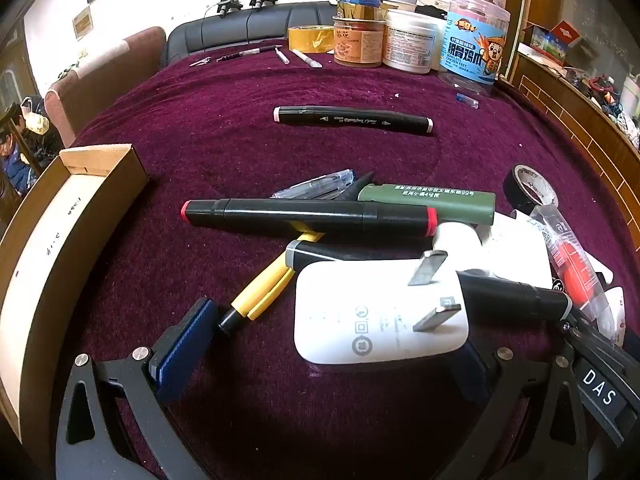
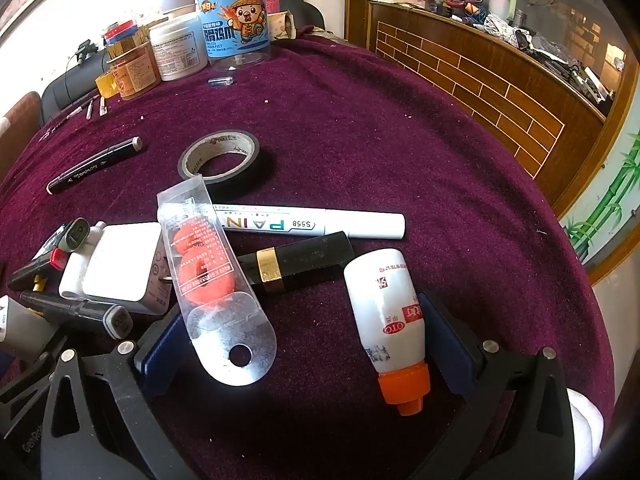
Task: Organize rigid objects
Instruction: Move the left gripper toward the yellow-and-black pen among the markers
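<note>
Left wrist view: the left tool (image 1: 320,344) hangs over a jumble of small hard things on the purple-covered surface (image 1: 240,92), its jaws spread wide with nothing pressed between the blue pads. A white plug adapter (image 1: 380,316) lies between them, prongs up, not gripped. Behind it sit a black marker with red ends (image 1: 308,216), a yellow pen (image 1: 260,296), a green bar-shaped thing (image 1: 428,200) and a clear pen (image 1: 316,186), all crossing or touching. A second black marker (image 1: 352,119) lies alone farther back. An open wooden box (image 1: 76,216) stands at the left, seemingly the place for the sorted things.

From the right wrist view, the right tool (image 2: 304,340) is likewise wide open and holds nothing. A small white bottle with an orange cap (image 2: 390,320) lies just beside its right pad, and a clear blister pack with orange rings (image 2: 208,276) lies over its left side. Nearby are a white paint marker (image 2: 308,222), a black tube with a gold band (image 2: 296,264) and a roll of black tape (image 2: 224,160).

All of these look light and stiff. The adapter is smooth and likely slippery, so its flat sides are the best hold, clear of the prongs. Markers and pens would roll; pinch them across the middle of the barrel. The blister pack is thin and may flex, so take it at the thicker part round the rings
</note>
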Available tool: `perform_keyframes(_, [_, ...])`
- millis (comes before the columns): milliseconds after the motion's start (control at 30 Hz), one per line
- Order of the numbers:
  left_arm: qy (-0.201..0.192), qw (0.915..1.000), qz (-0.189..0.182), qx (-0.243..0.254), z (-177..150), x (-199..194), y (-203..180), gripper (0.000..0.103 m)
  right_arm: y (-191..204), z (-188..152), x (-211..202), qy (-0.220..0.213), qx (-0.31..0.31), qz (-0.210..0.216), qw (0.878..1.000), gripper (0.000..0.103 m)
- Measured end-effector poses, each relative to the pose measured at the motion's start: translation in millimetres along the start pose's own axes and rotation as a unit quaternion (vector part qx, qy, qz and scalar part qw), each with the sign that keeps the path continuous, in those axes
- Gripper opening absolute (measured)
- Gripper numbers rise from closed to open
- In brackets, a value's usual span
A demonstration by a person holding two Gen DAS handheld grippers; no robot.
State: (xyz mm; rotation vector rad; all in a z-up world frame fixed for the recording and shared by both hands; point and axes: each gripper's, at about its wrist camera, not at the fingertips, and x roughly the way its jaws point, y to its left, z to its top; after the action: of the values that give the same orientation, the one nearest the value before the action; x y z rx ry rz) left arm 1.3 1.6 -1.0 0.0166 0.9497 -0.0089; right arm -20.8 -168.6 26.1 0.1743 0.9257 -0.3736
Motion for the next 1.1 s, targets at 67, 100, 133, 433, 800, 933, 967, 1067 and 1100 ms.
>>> perform_keyframes(67, [0.000,1.0000,0.000,0.000,0,0,0,0.102,0,0,0,0.000,0.000,0.000,1.000,0.103])
perform_keyframes(100, [0.000,1.0000,0.000,0.000,0,0,0,0.102,0,0,0,0.000,0.000,0.000,1.000,0.103])
perform_keyframes(133, [0.000,1.0000,0.000,0.000,0,0,0,0.102,0,0,0,0.000,0.000,0.000,1.000,0.103])
perform_keyframes(433, [0.034,0.9974,-0.040,0.051,-3,-5,5,0.102,0,0,0,0.000,0.000,0.000,1.000,0.103])
perform_keyframes(800, [0.027,0.9956,-0.053,0.072,-18,-18,9,0.102,3,0,-3,0.014,-0.059,0.048,0.997,0.103])
perform_keyframes(933, [0.028,0.9943,-0.071,0.074,-20,-20,15,0.101,-25,0,-12,0.021,0.011,0.120,0.993,0.103])
perform_keyframes(967, [0.029,0.9945,-0.066,0.076,-20,-19,14,0.101,-28,-1,-12,0.025,0.018,0.128,0.991,0.103])
perform_keyframes(1067, [0.027,0.9955,-0.042,0.081,-22,-19,8,0.102,-13,-1,-10,0.040,-0.040,0.098,0.994,0.103])
perform_keyframes(1100, [0.027,0.9957,-0.041,0.079,-23,-20,8,0.102,-7,-4,-9,0.041,-0.062,0.081,0.994,0.103])
